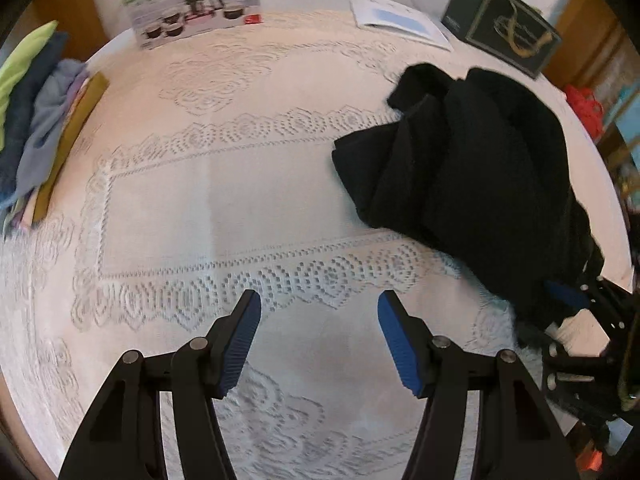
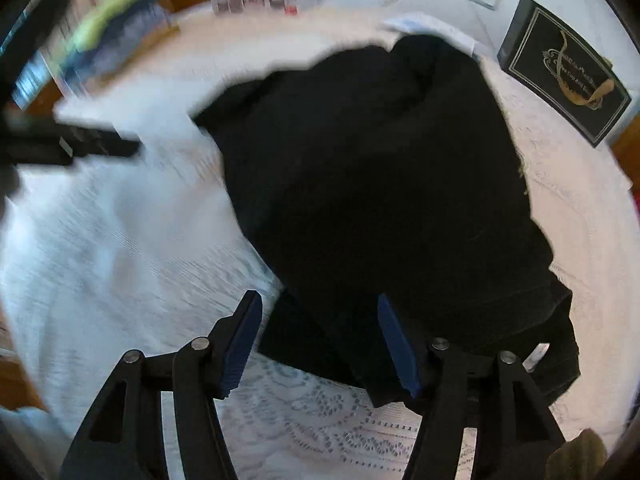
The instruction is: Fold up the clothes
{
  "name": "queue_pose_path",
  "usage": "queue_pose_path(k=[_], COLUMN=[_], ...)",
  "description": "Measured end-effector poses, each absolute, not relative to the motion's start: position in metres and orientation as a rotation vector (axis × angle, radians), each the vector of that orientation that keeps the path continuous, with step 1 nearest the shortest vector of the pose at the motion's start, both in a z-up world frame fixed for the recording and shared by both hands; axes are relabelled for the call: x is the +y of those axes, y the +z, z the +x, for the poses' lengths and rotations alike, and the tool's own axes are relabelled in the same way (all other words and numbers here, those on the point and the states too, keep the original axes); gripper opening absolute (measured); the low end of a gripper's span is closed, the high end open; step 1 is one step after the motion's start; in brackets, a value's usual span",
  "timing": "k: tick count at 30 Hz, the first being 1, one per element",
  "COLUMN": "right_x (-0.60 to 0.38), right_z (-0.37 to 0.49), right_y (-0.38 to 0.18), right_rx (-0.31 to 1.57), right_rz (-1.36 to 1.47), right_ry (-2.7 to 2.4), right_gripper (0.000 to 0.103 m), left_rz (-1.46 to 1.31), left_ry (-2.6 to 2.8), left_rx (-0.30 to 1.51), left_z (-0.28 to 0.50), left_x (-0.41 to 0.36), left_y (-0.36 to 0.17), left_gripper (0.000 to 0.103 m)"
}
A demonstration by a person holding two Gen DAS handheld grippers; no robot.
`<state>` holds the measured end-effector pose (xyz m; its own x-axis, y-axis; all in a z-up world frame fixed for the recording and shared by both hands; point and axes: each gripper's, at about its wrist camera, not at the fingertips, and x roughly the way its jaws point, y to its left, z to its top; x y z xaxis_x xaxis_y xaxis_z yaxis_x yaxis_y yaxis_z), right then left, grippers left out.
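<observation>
Currently on record: 1 black garment, crumpled in a heap on the lace tablecloth, toward the right side of the table in the left wrist view. Left gripper: fingers spread wide, holding nothing, hovering over bare cloth well apart from the garment. Right gripper: fingers likewise spread, with the near edge of the black garment lying between and beneath them; nothing appears pinched. Step in hand, by judgement: the start of the fold, with the garment not yet spread flat. Next move likely calls for the right fingers to close on the near hem and for the left gripper to travel right to take a second edge, so the piece can be pulled out flat. Other items: 1 stack of folded clothes at the left edge, 1 cookware box at the back, 1 booklet, 1 dark box with gold print. Hard to make out: the garment's type, sleeves and collar, lost in uniform black; the left half of the right wrist view, smeared by motion blur; the right gripper in the left wrist view, cut off at the frame edge.
</observation>
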<state>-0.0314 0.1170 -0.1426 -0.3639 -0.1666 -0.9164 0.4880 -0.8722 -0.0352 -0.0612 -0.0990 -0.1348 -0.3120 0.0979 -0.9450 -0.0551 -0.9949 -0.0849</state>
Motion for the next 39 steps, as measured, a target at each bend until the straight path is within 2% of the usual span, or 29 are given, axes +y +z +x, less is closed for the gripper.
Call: queue_pose_path(k=[2,4,7,10,13,15,16,17,18,19,20,21,22,23,29,30,33,34,39], right_x=[0.122,0.144,0.195,0.260,0.318,0.326,0.320,0.312,0.303,0.294,0.286,0.266,0.249,0.232,0.154,0.144,0.147,0.149,0.238], right_z=[-0.033,-0.045,-0.070,-0.093,-0.108,-0.107,-0.103,-0.099,-0.094,-0.090,-0.085,-0.077,-0.073,-0.066,-0.038,-0.037,-0.044,-0.046,-0.069], right_y=[-0.141,-0.115,-0.070,-0.037,-0.028,-0.029,-0.033,-0.039,-0.045,-0.052,-0.058,-0.069,-0.075,-0.083,-0.125,-0.136,-0.129,-0.126,-0.038], right_rx=[0.421,0.282,0.046,-0.133,-0.196,-0.202,-0.180,-0.168,-0.156,-0.144,-0.132,-0.103,-0.074,-0.037,0.256,0.327,0.289,0.276,0.033], right_rz=[1.472,1.415,1.328,1.273,1.356,1.374,1.391,1.408,1.424,1.440,1.454,1.466,1.471,1.468,1.454,1.464,1.441,1.433,1.235], right_ry=[-2.323,-2.441,-2.630,-2.807,-2.875,-2.782,-2.735,-2.689,-2.643,-2.597,-2.550,-2.504,-2.475,-2.434,-2.328,-2.321,-2.394,-2.418,-2.760], right_gripper=[0.011,0.010,0.000,0.000,0.000,0.000,0.002,0.004,0.008,0.021,0.043,0.054,0.074,0.080,0.080,0.079,0.011,0.005,0.005], left_rz=[-1.766,-1.740,-1.686,-1.653,-1.689,-1.688,-1.688,-1.688,-1.689,-1.690,-1.690,-1.688,-1.686,-1.682,-1.540,-1.513,-1.456,-1.451,-1.498], left_ry=[2.462,2.452,2.438,2.407,2.387,2.403,2.404,2.405,2.404,2.402,2.401,2.401,2.402,2.403,2.455,2.467,2.522,2.535,2.537], left_rx=[-0.031,-0.018,0.033,0.077,0.148,0.125,0.082,0.041,0.007,-0.027,-0.054,-0.060,-0.066,-0.071,-0.106,-0.104,-0.079,-0.084,-0.167], left_z=[-0.070,-0.080,-0.098,-0.115,-0.131,-0.138,-0.142,-0.145,-0.145,-0.145,-0.144,-0.141,-0.138,-0.134,-0.099,-0.093,-0.078,-0.074,-0.057], left_x=[-0.100,-0.098,-0.083,-0.064,-0.048,-0.048,-0.051,-0.055,-0.059,-0.063,-0.066,-0.069,-0.073,-0.075,-0.093,-0.097,-0.113,-0.119,-0.140], left_y=[-0.137,-0.136,-0.133,-0.135,-0.151,-0.157,-0.157,-0.157,-0.156,-0.155,-0.154,-0.153,-0.151,-0.149,-0.100,-0.091,-0.068,-0.063,-0.055], left_gripper=[0.062,0.062,0.062,0.062,0.062,0.068,0.064,0.052,0.011,0.012,0.012,0.012,0.012,0.012,0.012,0.012,0.012,0.012,0.012])
